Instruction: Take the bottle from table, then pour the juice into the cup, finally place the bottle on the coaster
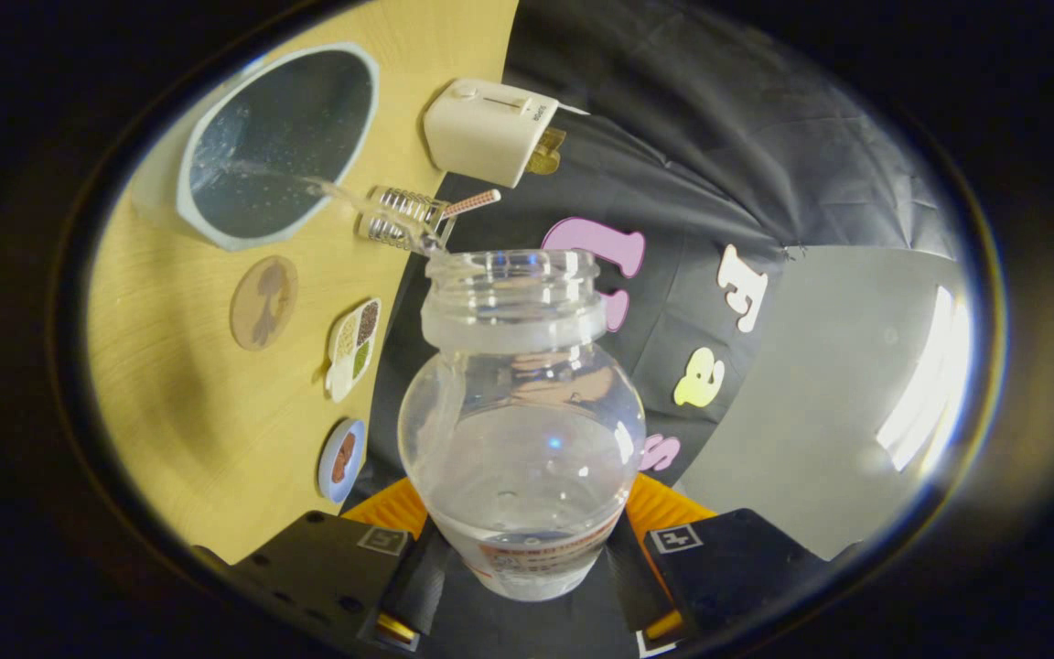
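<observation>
Clear plastic makes up the bottle (pixel 521 403), which sits clamped between the two fingers of the gripper (pixel 523 558), both pressing on its lower body near the label band. The whole scene appears rolled on its side, so the bottle is tipped over toward the wooden table (pixel 179 384), its open threaded mouth pointing away from the fingers. A thin stream of clear liquid (pixel 344 197) leaves the lip of the mouth and arcs across to the cup (pixel 275 146), an octagonal pale-rimmed vessel standing on the table well beyond the fingers; the stream lands inside it, where liquid already lies with small bubbles on its surface. The bottle is about half full. Near the cup, a round brown coaster (pixel 263 302) with a darker figure on it lies flat on the wood. Closer to the fingers rest a small divided dish (pixel 354 348) holding differently coloured portions and a little blue-rimmed plate (pixel 341 459) with something brown on it. Beyond the bottle's mouth stand a white toaster (pixel 488 131) and a coiled metal rack (pixel 399 217) with a striped stick poking from it.
</observation>
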`<action>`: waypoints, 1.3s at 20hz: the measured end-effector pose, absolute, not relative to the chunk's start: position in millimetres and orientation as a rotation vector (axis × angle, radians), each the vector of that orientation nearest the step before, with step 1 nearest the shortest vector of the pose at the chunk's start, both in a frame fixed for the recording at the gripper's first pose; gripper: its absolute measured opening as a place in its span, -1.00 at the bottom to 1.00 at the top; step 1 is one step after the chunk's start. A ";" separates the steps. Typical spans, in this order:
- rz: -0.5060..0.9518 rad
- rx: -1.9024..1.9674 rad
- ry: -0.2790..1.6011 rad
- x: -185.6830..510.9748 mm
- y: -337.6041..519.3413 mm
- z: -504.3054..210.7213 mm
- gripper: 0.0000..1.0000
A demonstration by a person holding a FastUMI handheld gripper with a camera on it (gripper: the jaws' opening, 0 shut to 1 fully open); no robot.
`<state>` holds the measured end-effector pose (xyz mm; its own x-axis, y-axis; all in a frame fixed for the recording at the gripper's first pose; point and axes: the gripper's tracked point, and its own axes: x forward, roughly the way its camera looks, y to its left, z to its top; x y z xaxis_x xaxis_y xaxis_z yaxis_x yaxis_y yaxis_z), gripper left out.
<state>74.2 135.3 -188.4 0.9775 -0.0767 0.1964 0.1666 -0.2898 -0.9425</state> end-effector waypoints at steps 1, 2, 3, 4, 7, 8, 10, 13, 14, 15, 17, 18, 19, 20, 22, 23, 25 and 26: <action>-0.237 -1.853 -0.067 73.9 136.0 -188.6 0.60; -0.237 -1.857 -0.069 73.4 136.5 -187.9 0.60; -0.236 -1.860 -0.072 73.2 137.5 -187.2 0.60; -0.236 -1.864 -0.076 74.0 137.6 -186.3 0.60; -0.229 -1.873 -0.079 74.5 140.7 -186.3 0.60; -0.227 -1.876 -0.079 75.5 141.6 -186.0 0.60; -0.226 -1.890 -0.084 76.6 143.6 -185.0 0.60; -0.234 -1.903 -0.100 77.0 145.0 -182.0 0.60; -0.234 -1.906 -0.102 77.1 145.8 -181.6 0.60; -0.232 -1.910 -0.106 76.3 147.6 -181.9 0.60; -0.234 -1.921 -0.120 75.8 151.0 -178.4 0.60; -0.234 -1.927 -0.124 75.7 151.5 -177.1 0.59; -0.232 -1.931 -0.127 76.2 152.6 -175.9 0.59; -0.231 -1.935 -0.128 76.4 152.8 -174.9 0.59; -0.227 -1.946 -0.135 77.0 154.8 -174.2 0.59; -0.230 -1.955 -0.146 76.3 155.9 -172.0 0.59; -0.234 -1.973 -0.163 76.6 160.1 -168.8 0.59; -0.230 -1.977 -0.165 77.3 160.3 -168.1 0.59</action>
